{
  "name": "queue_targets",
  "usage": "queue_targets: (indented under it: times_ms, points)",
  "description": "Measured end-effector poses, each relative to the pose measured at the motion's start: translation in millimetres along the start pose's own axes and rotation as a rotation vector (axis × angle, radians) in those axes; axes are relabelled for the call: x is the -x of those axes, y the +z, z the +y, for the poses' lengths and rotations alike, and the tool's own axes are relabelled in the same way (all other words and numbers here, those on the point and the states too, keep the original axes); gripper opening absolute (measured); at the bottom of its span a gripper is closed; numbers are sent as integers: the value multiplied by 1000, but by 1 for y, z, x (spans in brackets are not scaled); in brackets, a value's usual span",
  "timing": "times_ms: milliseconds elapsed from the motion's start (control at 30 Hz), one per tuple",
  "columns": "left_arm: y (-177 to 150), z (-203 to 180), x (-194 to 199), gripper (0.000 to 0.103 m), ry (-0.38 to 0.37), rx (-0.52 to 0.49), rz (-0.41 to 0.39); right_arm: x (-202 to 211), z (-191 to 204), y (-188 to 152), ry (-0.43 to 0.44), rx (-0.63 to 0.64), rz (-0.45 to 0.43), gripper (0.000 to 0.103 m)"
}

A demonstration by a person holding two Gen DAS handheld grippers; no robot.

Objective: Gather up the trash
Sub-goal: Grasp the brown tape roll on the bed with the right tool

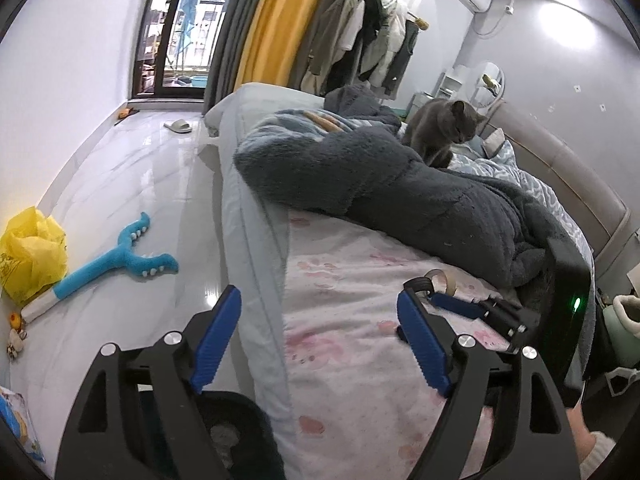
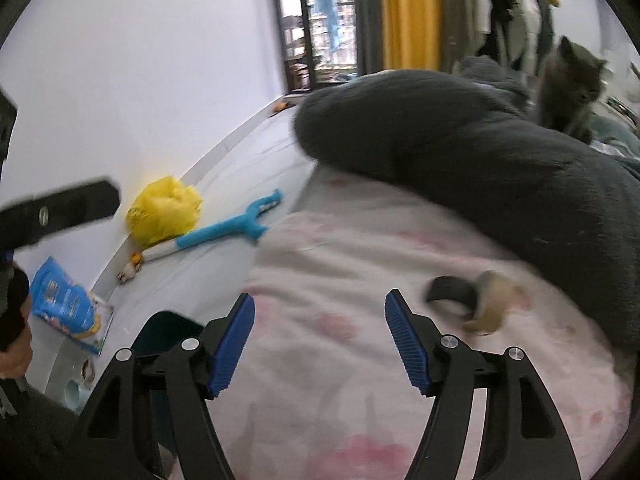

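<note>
Both grippers hang over the near end of the bed (image 1: pixel 340 320), aimed along its pink-printed sheet (image 2: pixel 340 264). The trash in reach looks to be two tape rolls lying on that sheet: a black roll (image 2: pixel 452 294) and a tan roll (image 2: pixel 494 304), touching each other just below the fold of the grey blanket (image 2: pixel 480 160). The right view is blurred, so their exact shape is hard to read.

The right gripper (image 2: pixel 320 344) has its blue pads spread wide with nothing between them; the rolls sit just ahead and to its right, so it seems lined up for a reach, not yet a grasp. The left gripper (image 1: pixel 320 344) is equally wide apart and empty, straddling the bed's edge. It probably waits there because a dark bin (image 2: pixel 168 328) stands on the floor beside the bed, close below it.

On the floor by the wall are a yellow bag (image 1: pixel 32 256) and a blue toy (image 1: pixel 120 256), well apart from the rolls. A grey cat (image 1: pixel 444 128) sits on the blanket at the far end; it could move into the reach.
</note>
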State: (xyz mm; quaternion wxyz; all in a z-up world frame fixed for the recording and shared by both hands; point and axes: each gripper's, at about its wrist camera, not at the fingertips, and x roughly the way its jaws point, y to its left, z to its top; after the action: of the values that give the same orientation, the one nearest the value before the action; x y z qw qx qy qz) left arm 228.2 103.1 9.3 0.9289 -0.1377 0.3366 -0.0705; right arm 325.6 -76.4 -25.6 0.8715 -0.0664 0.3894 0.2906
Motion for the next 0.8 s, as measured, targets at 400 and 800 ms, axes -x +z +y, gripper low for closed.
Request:
queue_targets:
  times_ms: [400,800]
  points:
    - [3,-29,-41,82,-4,-78,24,-9,-81,5,-143,-106,20,69]
    - [-2,-46,-84,82,-20,-138,100,-31,-126,6,-47,-259,73,39]
